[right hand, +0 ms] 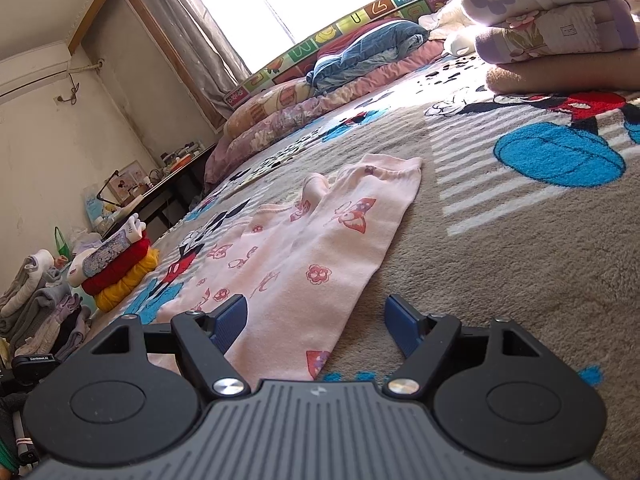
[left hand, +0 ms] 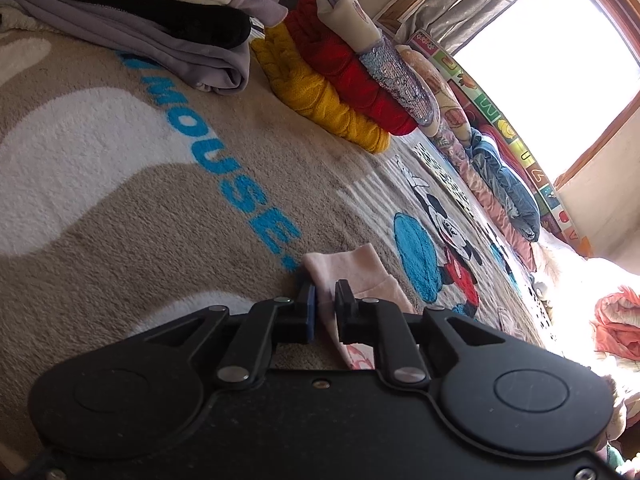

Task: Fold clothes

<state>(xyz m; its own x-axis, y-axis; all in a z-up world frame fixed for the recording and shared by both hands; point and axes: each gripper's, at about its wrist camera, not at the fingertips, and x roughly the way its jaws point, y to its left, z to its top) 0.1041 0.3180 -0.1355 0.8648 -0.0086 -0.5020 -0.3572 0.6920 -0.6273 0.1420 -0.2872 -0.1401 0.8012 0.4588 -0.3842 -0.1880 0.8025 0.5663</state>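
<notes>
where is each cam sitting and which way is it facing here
Left wrist: rides the left hand-held gripper, low over the cartoon blanket, facing the window; its fingers pinch the pink garment.
Right wrist: rides the right hand-held gripper, angled along the garment toward the window, jaws open astride the near edge.
Shared: pink garment, blanket, yellow and red knit stack, blue pillow. No part of the person shows.

The garment (right hand: pixel 316 236) is pale pink, printed with red-pink flowers and butterflies. The blanket (right hand: pixel 500 264) is beige with white patches, blue lettering and cartoon mice in red and blue. Folded knits: one yellow (left hand: pixel 320 96), one red (left hand: pixel 352 68).
</notes>
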